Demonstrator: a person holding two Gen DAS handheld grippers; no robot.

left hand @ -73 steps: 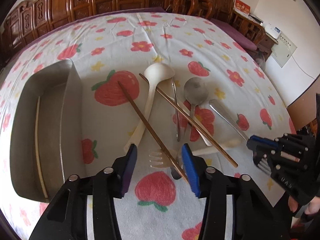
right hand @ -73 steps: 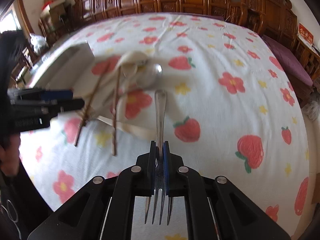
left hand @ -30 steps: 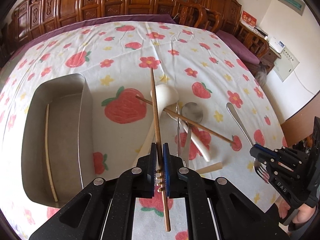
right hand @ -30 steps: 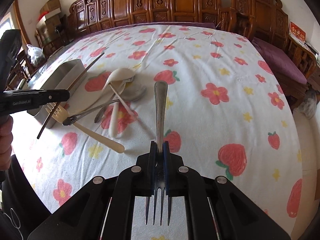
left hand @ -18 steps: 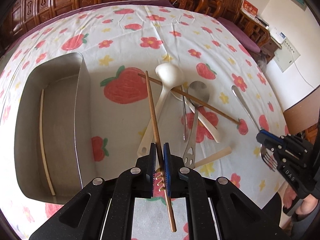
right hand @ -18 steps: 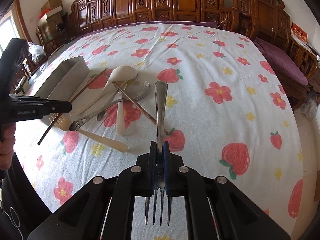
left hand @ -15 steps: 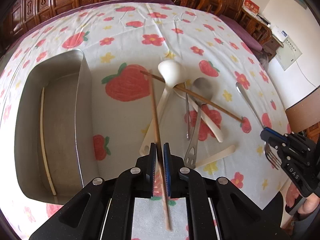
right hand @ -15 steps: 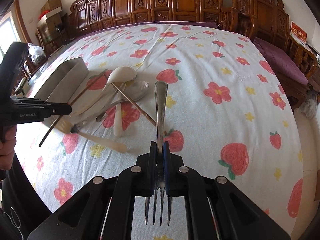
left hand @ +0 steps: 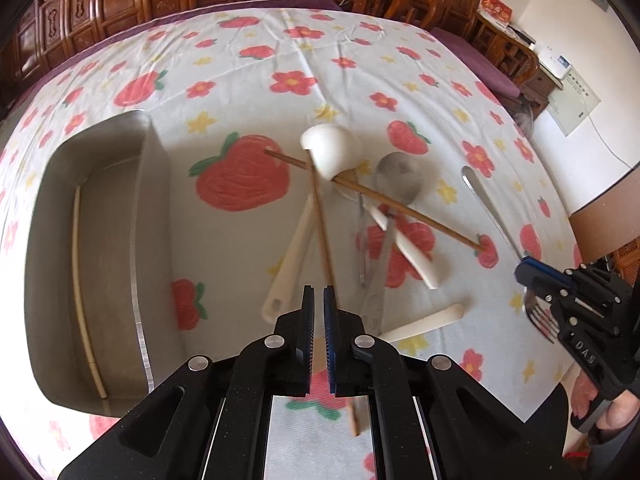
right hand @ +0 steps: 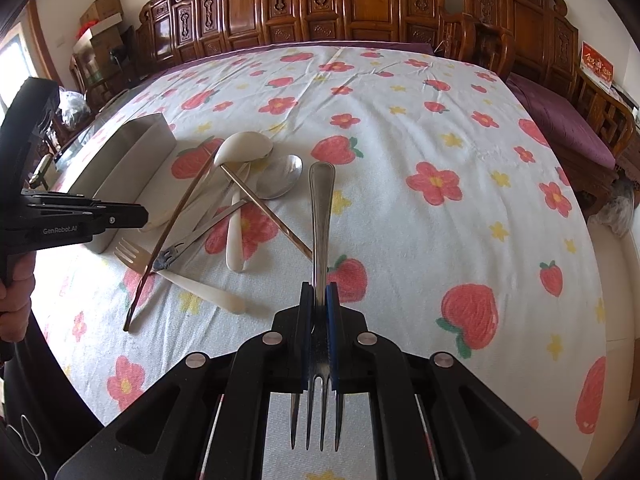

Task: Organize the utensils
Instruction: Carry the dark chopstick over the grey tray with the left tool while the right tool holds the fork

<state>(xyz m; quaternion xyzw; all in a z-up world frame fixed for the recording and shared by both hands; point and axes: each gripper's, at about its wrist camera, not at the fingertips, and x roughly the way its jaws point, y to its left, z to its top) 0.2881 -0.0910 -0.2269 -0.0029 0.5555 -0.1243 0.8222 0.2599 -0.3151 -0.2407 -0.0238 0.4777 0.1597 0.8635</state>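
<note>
One fork (right hand: 322,216) lengthwise in right gripper (right hand: 318,292), handle forward | left gripper (left hand: 316,292) just closed, empty

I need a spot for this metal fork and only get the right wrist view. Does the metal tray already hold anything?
Observer: Yes. The left wrist view looks down into the metal tray, and one thin pale stick lies along its floor, near the wall farther from the utensil pile.
Operator: Is the left gripper carrying the brown chopstick?
Observer: No. The left gripper has its pads shut with nothing between them. The brown chopstick passes beside them, outside the grip.
</note>
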